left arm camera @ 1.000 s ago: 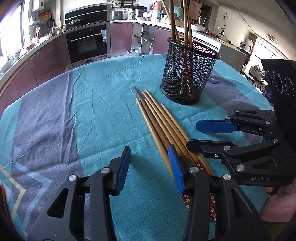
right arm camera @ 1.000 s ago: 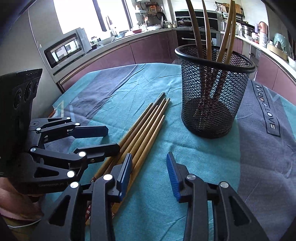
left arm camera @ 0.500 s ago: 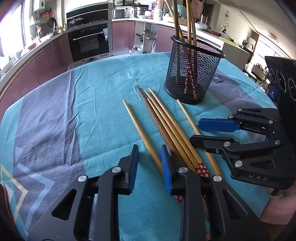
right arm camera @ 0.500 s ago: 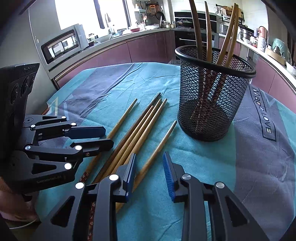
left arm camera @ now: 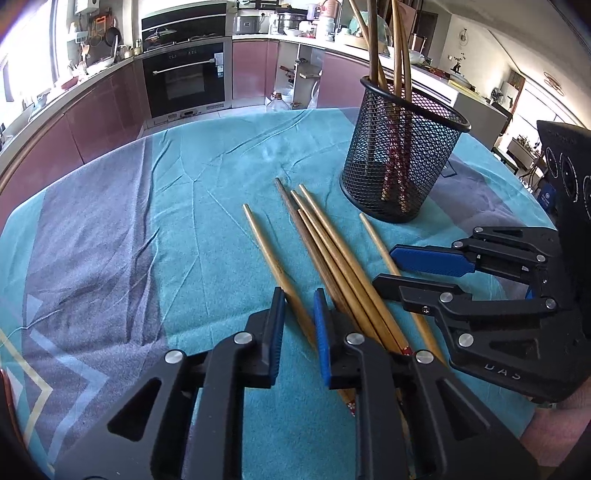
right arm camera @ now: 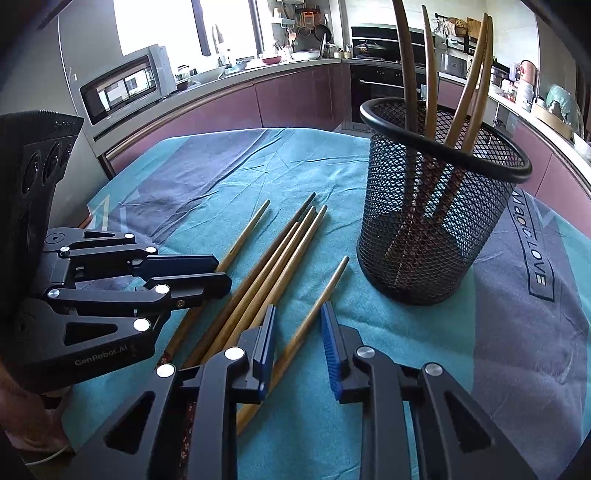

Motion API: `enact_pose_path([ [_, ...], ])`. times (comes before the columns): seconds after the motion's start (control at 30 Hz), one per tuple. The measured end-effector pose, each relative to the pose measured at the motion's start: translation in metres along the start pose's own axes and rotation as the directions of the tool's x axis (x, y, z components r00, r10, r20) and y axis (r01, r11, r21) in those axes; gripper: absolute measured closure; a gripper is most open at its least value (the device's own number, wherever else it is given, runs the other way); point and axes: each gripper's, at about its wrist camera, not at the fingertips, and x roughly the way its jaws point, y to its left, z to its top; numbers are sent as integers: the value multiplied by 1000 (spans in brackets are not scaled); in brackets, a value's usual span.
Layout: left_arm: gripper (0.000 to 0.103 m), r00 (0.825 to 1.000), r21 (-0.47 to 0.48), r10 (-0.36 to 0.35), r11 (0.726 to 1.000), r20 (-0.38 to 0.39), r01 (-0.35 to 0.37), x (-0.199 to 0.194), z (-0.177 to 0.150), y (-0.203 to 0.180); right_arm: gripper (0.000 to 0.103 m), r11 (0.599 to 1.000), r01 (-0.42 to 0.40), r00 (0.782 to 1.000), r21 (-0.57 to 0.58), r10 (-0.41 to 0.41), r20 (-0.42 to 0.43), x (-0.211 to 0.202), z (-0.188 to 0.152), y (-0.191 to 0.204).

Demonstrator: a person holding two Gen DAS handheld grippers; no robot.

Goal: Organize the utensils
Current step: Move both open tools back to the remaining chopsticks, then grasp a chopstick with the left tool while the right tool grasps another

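Both grippers, left gripper (left arm camera: 298,295) and right gripper (right arm camera: 298,313), have just been closing, each straddling one bamboo chopstick (left arm camera: 275,258), seemingly unclamped, mesh holder (left arm camera: 399,162) at one o'clock.

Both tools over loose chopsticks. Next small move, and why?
Probably finish closing both. Left tool and right tool have just been closing, astride the left chopstick and the right chopstick, but gaps show at the pads: neither is pinched yet, so lifting would leave them.

Sunlit kitchen: mauve cabinets (left arm camera: 103,107), built-in oven (left arm camera: 184,77), bright window (right arm camera: 159,26).
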Motion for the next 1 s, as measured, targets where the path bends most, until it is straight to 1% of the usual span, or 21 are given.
enact_pose_path([
  [0.07, 88, 1000, -10, 8, 1000, 4, -8, 0, -1, 0, 90, 1000, -15, 1000, 1, 15, -1, 0, 0, 0],
  [0.23, 92, 1000, -28, 4, 1000, 4, -4, -4, -6, -2, 95, 1000, -23, 1000, -11, 23, -4, -1, 1, 0],
  [0.37, 92, 1000, -27, 13, 1000, -1, -13, -2, -4, -3, 95, 1000, -14, 1000, -2, 14, -8, 2, 3, -1],
  [0.5, 90, 1000, -26, 23, 999, 0, -23, 4, 1, -3, 94, 1000, 4, 1000, -25, -4, -11, 3, 4, 2],
  [0.63, 90, 1000, -39, 21, 999, 1, -21, 9, 8, -2, 96, 1000, -15, 1000, -3, 15, -7, 3, 4, -3],
  [0.73, 93, 1000, -51, 26, 998, 2, -26, 10, 9, -1, 98, 1000, -26, 1000, 13, 26, -2, 0, 3, -7],
  [0.83, 96, 1000, -69, 19, 997, 7, -19, 9, 9, -1, 98, 999, -44, 999, 25, 44, 7, -4, 2, -9],
  [1.0, 96, 1000, -78, 9, 997, 18, -8, 1, 7, 2, 98, 997, -68, 997, 30, 67, 36, -19, 1, -11],
])
